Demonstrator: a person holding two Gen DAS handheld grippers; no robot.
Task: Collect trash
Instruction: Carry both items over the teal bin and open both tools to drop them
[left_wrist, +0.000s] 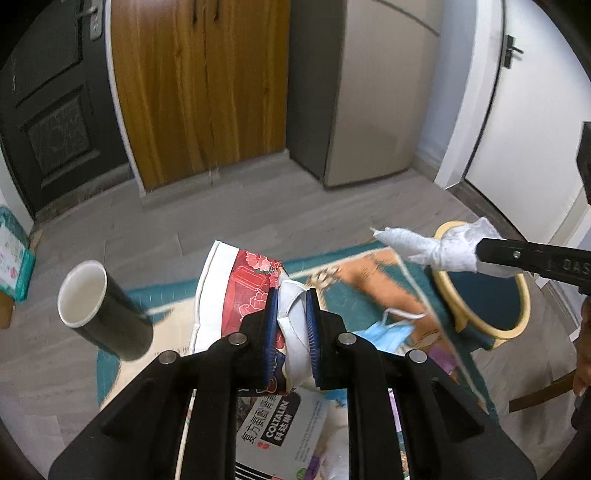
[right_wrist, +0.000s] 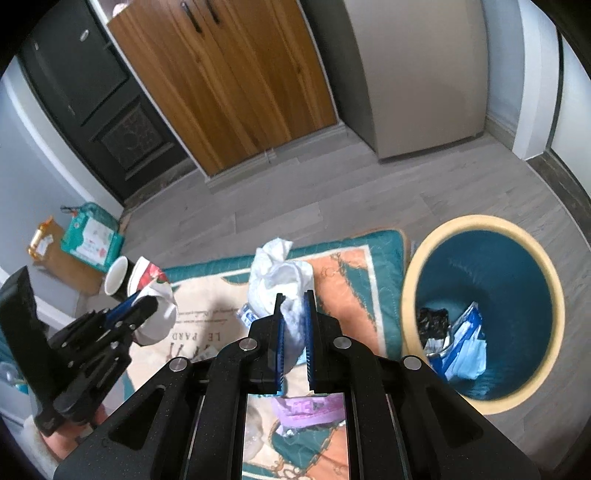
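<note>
Left tongs (left_wrist: 291, 328) clamped on a crumpled red-and-white paper cup (left_wrist: 255, 291); right tongs (right_wrist: 294, 325) clamped on a white tissue wad (right_wrist: 280, 273), both held above the rug (right_wrist: 347, 280). Only the right wrist view shows inside the blue bin (right_wrist: 517, 266): dark wrapper, blue-white packaging at the bottom, just right of the tissue. Only the left view shows a blue face mask (left_wrist: 391, 332) and a COLTALIN box (left_wrist: 280, 432) on the rug below. Black cup (left_wrist: 107, 314) left of the left tongs.
</note>
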